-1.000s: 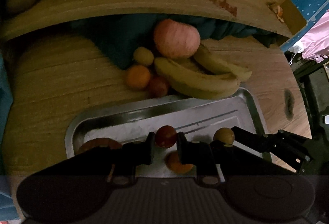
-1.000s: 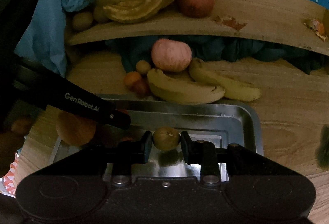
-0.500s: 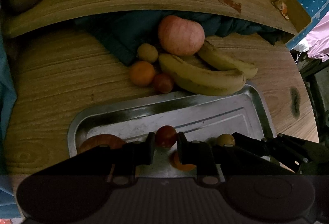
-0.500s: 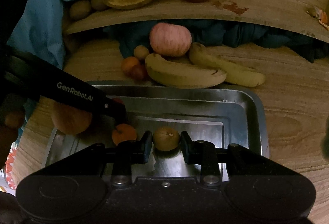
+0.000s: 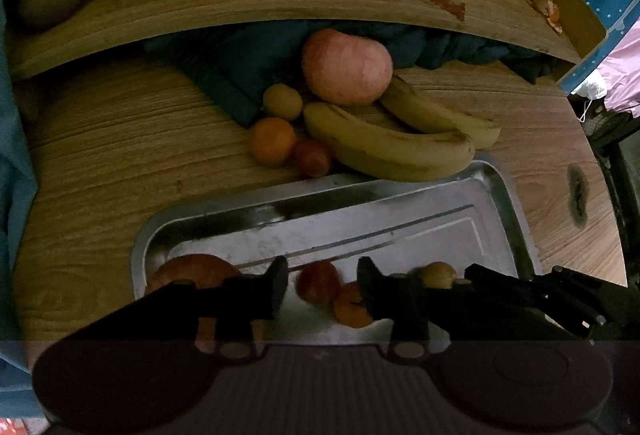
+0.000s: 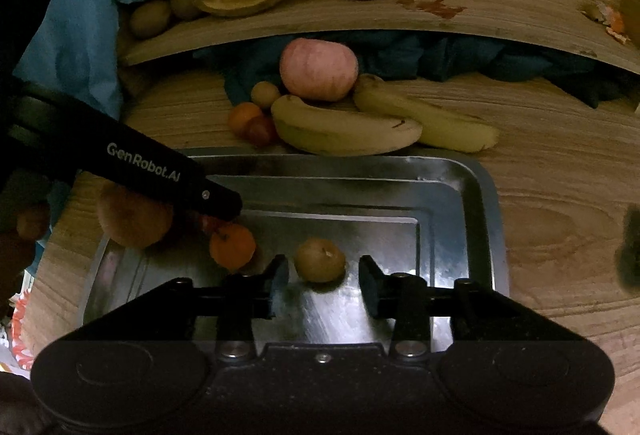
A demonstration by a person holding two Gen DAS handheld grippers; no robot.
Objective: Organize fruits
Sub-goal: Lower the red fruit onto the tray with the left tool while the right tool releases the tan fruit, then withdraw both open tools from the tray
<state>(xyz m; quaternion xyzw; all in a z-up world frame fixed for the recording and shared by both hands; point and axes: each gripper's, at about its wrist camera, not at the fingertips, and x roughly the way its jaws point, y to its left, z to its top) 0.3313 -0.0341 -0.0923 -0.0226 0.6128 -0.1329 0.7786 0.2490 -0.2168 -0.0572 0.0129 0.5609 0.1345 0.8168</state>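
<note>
**Both claws spread over the metal tray**

While its fingers stand spread apart, the left gripper hangs over the near part of the metal tray, a small red fruit lying loose on the tray floor between them. A small orange fruit touches the red one on its right. The right gripper is likewise spread, with a yellow-brown fruit resting on the tray between its fingers, touching neither. A large orange-brown fruit sits at the tray's left end. Beyond the tray's far edge, on the wooden table, lie two bananas, a pink apple and three small fruits clustered together.
</note>
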